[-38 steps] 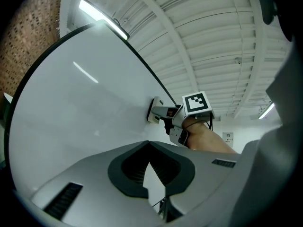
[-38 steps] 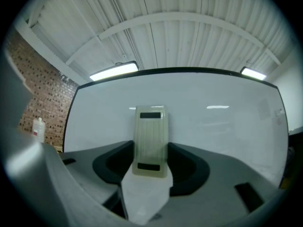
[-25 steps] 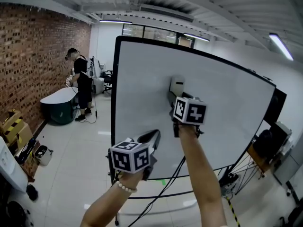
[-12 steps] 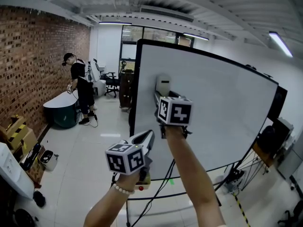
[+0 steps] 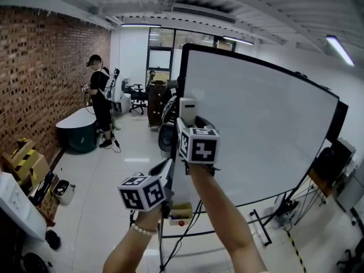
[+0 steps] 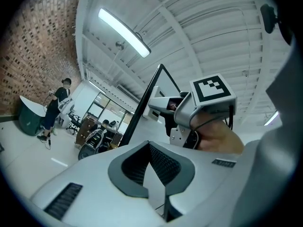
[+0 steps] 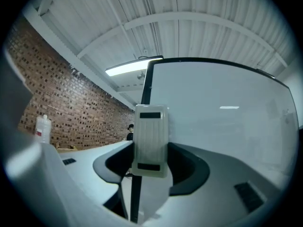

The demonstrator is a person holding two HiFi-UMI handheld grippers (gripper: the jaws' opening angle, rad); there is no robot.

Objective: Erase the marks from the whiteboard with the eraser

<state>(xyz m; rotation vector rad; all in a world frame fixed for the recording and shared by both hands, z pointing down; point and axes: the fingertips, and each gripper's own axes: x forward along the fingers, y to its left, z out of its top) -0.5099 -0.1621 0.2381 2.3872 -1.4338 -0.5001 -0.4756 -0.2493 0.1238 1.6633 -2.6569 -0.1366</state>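
A large whiteboard (image 5: pixel 267 135) in a black frame stands at the right, and I see no marks on its face. My right gripper (image 5: pixel 189 122) is shut on a pale ribbed eraser (image 5: pixel 187 108), held up at the board's left edge. In the right gripper view the eraser (image 7: pixel 150 141) stands upright between the jaws, across the board's black edge, with the whiteboard (image 7: pixel 227 126) to the right. Lower and to the left, my left gripper (image 5: pixel 168 166) is shut with nothing in it. The left gripper (image 6: pixel 149 144) points up towards the right gripper (image 6: pixel 189 122).
A person (image 5: pixel 100 98) stands at the back left beside a round table (image 5: pixel 77 128) by the brick wall (image 5: pixel 40 90). Cardboard boxes (image 5: pixel 20 155) sit on the floor at the left. The board's stand, legs (image 5: pixel 264 232) and cables lie below, with a small yellow box (image 5: pixel 181 212) under the board.
The right gripper has carried the eraser leftwards across the board to its left edge. The left gripper has kept below it, and my view has swung left.
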